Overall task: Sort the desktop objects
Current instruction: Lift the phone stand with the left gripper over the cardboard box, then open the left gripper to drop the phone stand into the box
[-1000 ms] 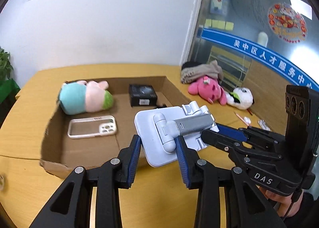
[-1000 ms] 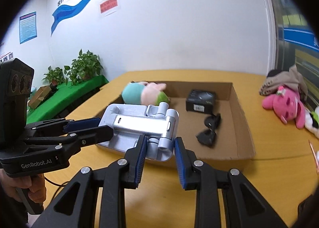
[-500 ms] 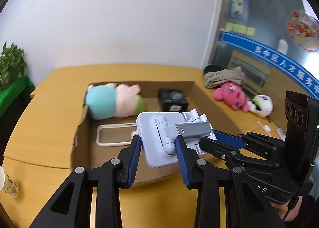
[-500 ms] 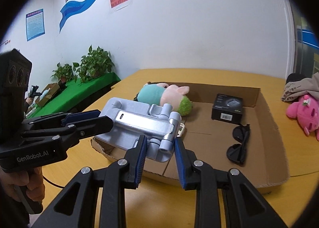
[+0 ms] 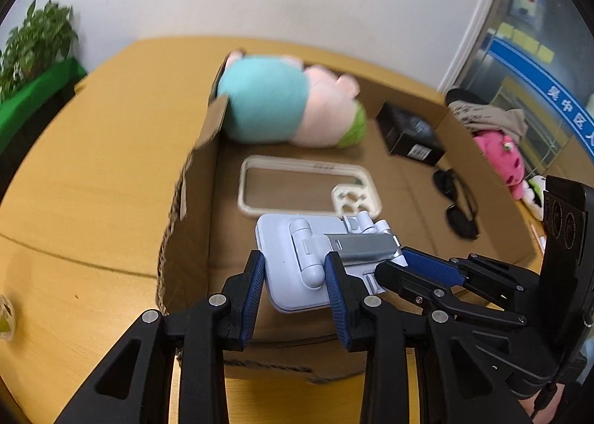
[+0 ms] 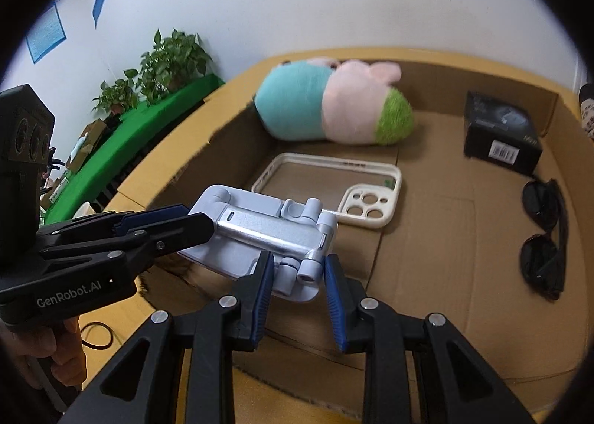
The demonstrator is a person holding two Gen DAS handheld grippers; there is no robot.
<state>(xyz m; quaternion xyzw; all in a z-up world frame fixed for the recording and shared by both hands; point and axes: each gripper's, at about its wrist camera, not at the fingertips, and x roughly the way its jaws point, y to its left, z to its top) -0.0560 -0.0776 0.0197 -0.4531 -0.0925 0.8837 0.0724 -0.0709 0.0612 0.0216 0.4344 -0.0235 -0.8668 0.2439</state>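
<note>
Two hand-held grippers carry a pale blue folding phone stand (image 5: 297, 268) between them over the near end of an open cardboard box (image 5: 193, 179) on a yellow wooden surface (image 5: 96, 171). The left gripper (image 5: 295, 277) has its blue-padded jaws pressed against both sides of the stand's flat plate; those jaws have just been closing a little, the stand between them. The right gripper (image 6: 299, 277) grips the stand's hinged end, its jaws closed on the round hinge barrels.

Left of the box, potted plants (image 6: 163, 60) stand on a green-covered ledge by the white wall. Inside the box, from left to right, lie a teal, pink and green plush toy (image 6: 330, 104) against the far wall, a cream phone case (image 6: 330, 193) just beyond the stand, a small black box (image 6: 501, 134) in the far right corner, and dark sunglasses (image 6: 542, 234) near the right wall. On the surface outside the box, to the right, a pink plush toy (image 5: 501, 156) sits beneath a heap of grey cloth (image 5: 486, 116).
</note>
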